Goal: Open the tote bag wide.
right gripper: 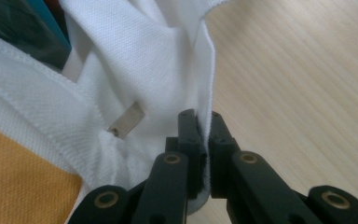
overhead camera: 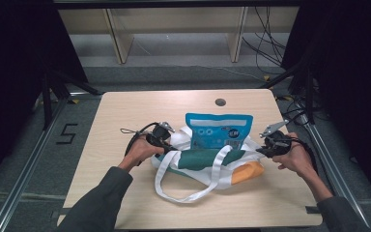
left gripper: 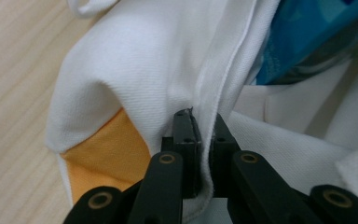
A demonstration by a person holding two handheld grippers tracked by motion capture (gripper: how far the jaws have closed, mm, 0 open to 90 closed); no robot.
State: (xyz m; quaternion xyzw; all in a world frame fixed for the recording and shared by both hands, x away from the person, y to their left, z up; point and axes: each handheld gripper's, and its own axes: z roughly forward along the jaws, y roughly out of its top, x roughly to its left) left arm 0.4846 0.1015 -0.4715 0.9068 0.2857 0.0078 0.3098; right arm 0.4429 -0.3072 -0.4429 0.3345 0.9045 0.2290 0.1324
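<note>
The desk point(overhead camera: 125, 116) is lit evenly from above, while everything around it is lost in deep darkness. Only soft shadows are cast beside the white bag point(overhead camera: 200, 166). In both gripper views the bag's nearest folds are blurred and the desk grain is softened.

You can't see the lower part of the blue pouch point(overhead camera: 218, 130); the white tote bag point(overhead camera: 212, 166) hides it. Print on the pouch is too small to read. Your sleeves run off the near edge.
</note>
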